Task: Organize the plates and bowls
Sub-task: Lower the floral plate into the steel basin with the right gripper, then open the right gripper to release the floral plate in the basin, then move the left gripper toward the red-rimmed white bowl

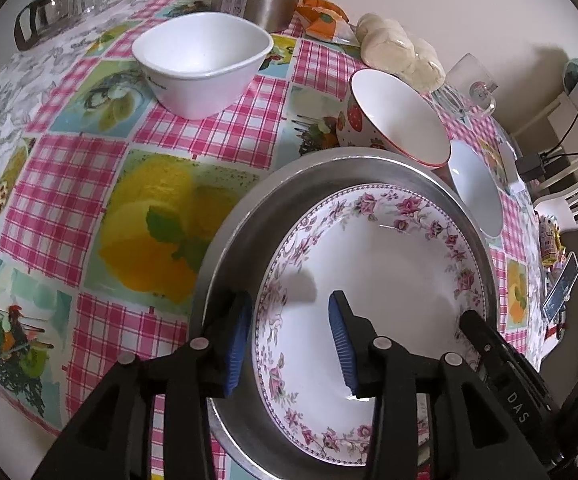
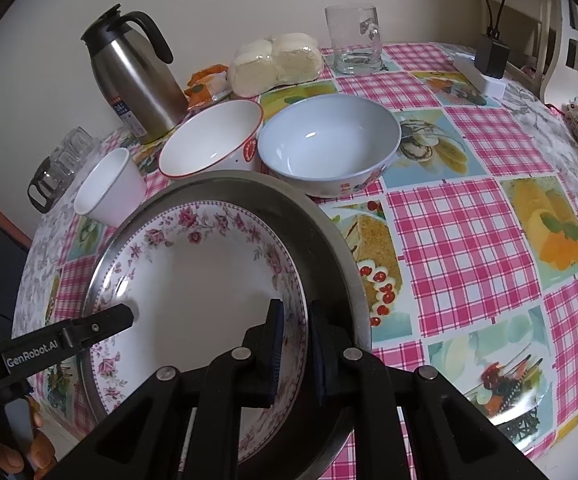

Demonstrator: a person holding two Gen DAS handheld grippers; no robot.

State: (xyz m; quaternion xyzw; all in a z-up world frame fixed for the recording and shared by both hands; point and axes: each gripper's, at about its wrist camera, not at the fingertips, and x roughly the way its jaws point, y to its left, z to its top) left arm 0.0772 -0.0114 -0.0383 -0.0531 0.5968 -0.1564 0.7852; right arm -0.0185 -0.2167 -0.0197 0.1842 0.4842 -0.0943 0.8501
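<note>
The floral plate (image 2: 209, 280) lay in the metal tray (image 2: 329, 240), lower centre; right gripper (image 2: 295, 344) jaws clamped its right rim, left gripper (image 1: 289, 340) jaws straddled the left rim, apart.

Soft even daylight, faint shadows, sharp focus, heavy fisheye edges.

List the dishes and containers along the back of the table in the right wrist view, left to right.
White cup → steel thermos jug → red-rimmed strawberry bowl → pale blue bowl → clear glass mug.
</note>
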